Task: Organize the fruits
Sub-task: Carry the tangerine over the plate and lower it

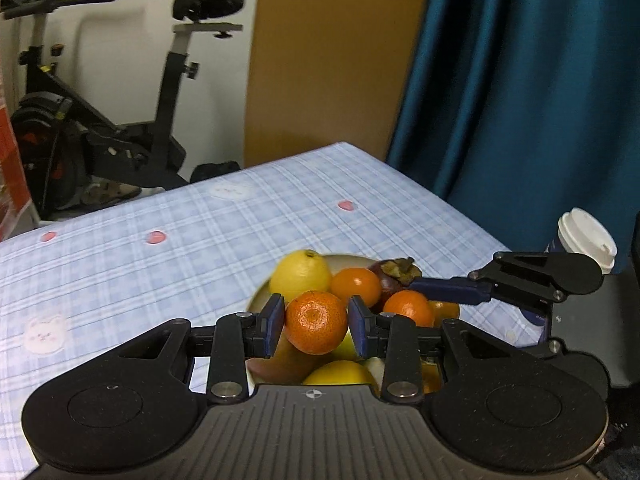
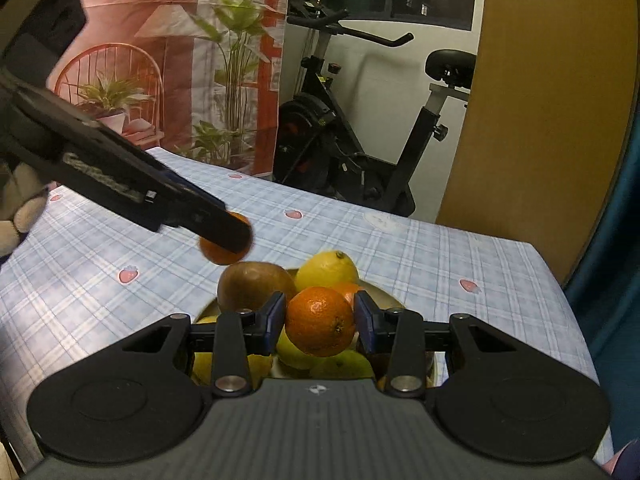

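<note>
My left gripper (image 1: 316, 312) is shut on a small tangerine (image 1: 316, 326), held above a bowl (image 1: 256, 300) heaped with fruit: a lemon (image 1: 300, 274), more tangerines (image 1: 356, 286) and a dark mangosteen (image 1: 394, 276). My right gripper (image 2: 320, 314) is shut on another orange (image 2: 320, 324) over the same bowl (image 2: 384, 296). Below it lie a kiwi (image 2: 254, 288), a lemon (image 2: 326, 272) and green fruit (image 2: 344, 362). In the right wrist view the left gripper (image 2: 232, 240) reaches in from the upper left with its tangerine (image 2: 220, 256).
The table (image 1: 160, 280) wears a blue plaid cloth with strawberry prints. A lidded paper cup (image 1: 586, 242) stands near its right edge. Behind the table are an exercise bike (image 2: 360, 152), a wooden panel (image 1: 328, 60) and a teal curtain (image 1: 520, 100).
</note>
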The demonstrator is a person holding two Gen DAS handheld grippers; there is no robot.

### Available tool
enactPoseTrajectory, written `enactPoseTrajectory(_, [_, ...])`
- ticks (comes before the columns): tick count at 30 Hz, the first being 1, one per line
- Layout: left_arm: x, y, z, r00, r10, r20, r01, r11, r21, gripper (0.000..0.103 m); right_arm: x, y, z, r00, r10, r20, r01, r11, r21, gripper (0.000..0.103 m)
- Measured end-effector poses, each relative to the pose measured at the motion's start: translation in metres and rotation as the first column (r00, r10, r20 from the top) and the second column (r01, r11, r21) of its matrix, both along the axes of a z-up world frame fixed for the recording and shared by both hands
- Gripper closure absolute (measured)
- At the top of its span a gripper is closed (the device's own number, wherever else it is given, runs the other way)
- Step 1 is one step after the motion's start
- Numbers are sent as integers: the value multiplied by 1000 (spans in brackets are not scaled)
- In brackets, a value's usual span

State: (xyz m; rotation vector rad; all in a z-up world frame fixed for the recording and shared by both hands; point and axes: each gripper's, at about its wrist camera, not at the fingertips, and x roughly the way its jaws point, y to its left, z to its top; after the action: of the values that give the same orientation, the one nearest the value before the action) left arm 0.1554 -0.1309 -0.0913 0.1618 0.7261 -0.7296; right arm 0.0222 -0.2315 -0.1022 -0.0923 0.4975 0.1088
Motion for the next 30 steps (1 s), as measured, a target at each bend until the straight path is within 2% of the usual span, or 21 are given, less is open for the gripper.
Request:
enactPoseTrajectory(12, [19, -22, -13, 999, -19, -38, 21, 999, 37, 66, 0, 8, -14, 998, 59, -25, -58, 998, 30, 63])
enactPoseTrajectory(30, [22, -29, -20, 998, -28, -57, 31, 998, 52, 66, 2, 5, -18, 998, 52, -33, -50, 997, 52, 63])
